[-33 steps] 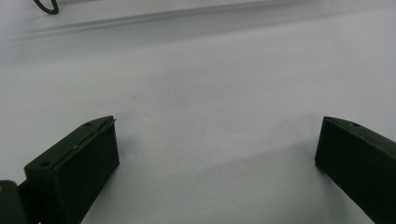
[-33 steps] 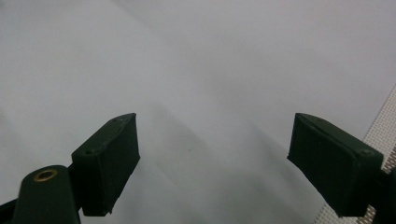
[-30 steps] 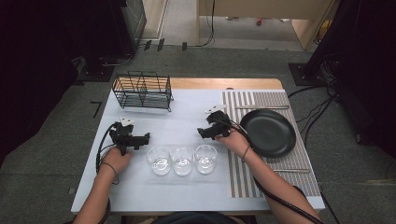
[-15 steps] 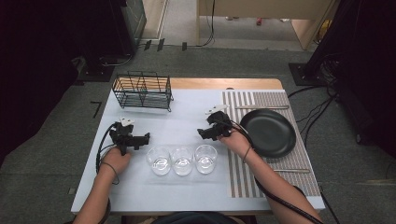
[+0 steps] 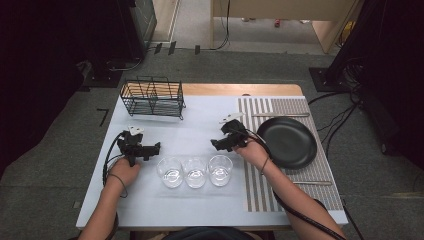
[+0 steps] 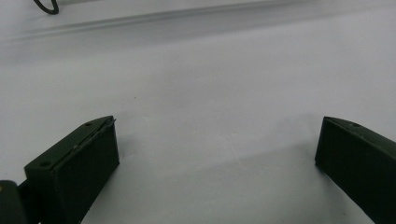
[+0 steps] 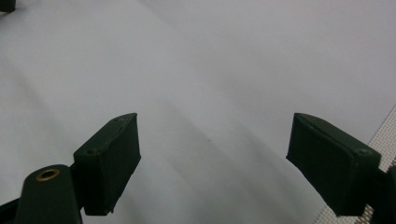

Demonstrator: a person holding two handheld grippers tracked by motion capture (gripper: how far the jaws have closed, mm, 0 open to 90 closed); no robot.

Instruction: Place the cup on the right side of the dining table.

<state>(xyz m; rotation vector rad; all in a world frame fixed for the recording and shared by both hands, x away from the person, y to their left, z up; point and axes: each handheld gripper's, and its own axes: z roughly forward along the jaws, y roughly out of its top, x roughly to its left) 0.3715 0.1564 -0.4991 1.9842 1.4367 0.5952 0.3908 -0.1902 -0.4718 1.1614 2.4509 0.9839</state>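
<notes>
Three empty glasses stand in a row near the front of the table (image 5: 150,210), just touching or nearly so: the left glass (image 5: 170,172), the middle glass (image 5: 195,172) and the right glass (image 5: 220,169). The left gripper (image 5: 156,147) rests on the white cover at about ten o'clock from the left glass, jaws pointing toward three o'clock; in its own view (image 6: 215,154) they stand wide apart with only bare table between them. The right gripper (image 5: 214,144) sits at about twelve o'clock from the right glass, close above it, jaws pointing toward nine o'clock. In its own view (image 7: 212,154) the jaws are parted and hold nothing. A wire rack (image 5: 152,97) stands at the far left, and a black plate (image 5: 287,141) lies on the striped mat (image 5: 260,190), perhaps beside a utensil, too small to tell.
</notes>
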